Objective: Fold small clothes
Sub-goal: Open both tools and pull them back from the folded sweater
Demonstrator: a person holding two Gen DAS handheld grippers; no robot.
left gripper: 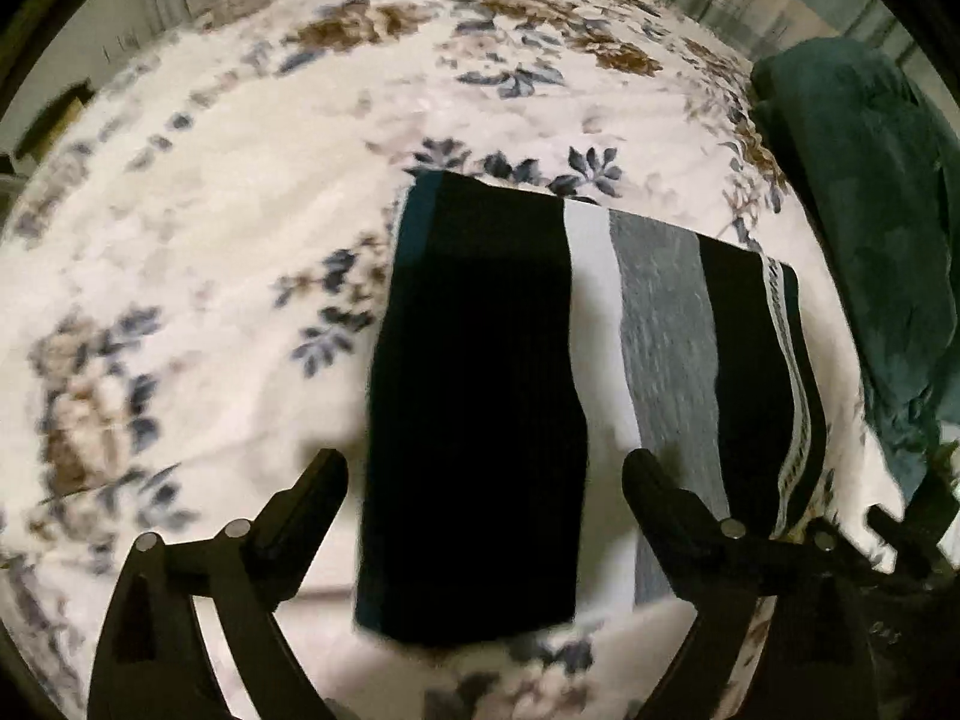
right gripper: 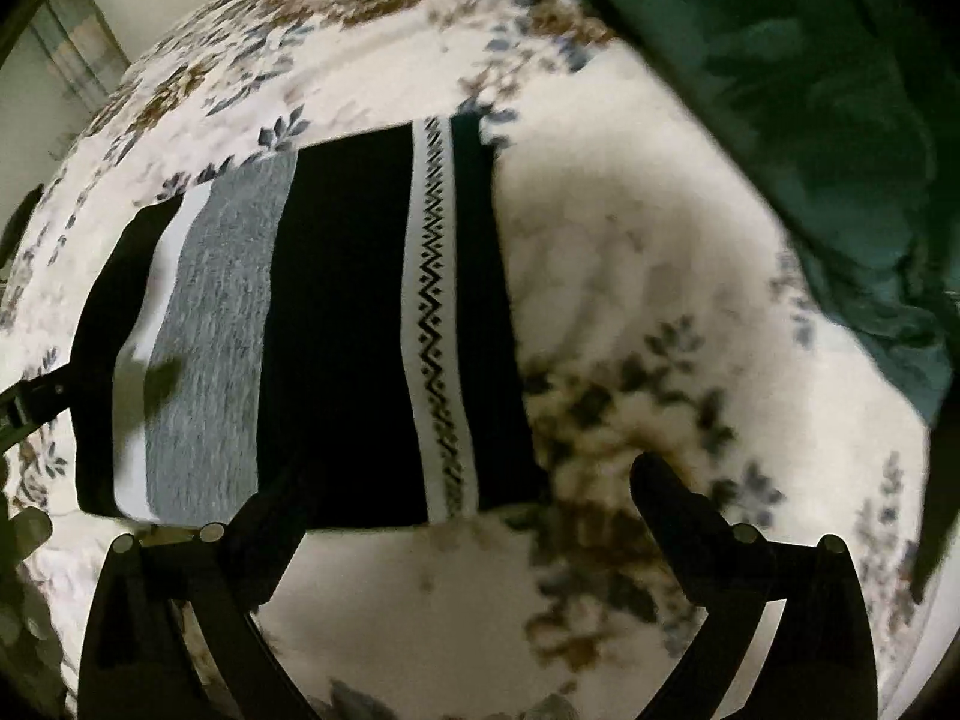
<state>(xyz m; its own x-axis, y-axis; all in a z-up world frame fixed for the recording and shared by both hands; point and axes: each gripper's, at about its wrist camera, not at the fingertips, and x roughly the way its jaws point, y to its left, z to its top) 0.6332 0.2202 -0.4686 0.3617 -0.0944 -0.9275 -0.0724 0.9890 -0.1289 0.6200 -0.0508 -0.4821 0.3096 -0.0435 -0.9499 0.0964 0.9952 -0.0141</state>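
A folded striped garment lies flat on the floral bedspread. It has black, white and grey bands and a white zigzag strip. A black flap is folded over its left part. My left gripper is open and empty, its fingers either side of the flap's near end. In the right wrist view the garment lies left of centre. My right gripper is open and empty over the garment's near right corner. The left gripper shows at the left edge.
A crumpled dark teal cloth lies at the bed's right side, also in the right wrist view. The floral bedspread spreads around the garment. Curtains and a wall stand beyond the bed.
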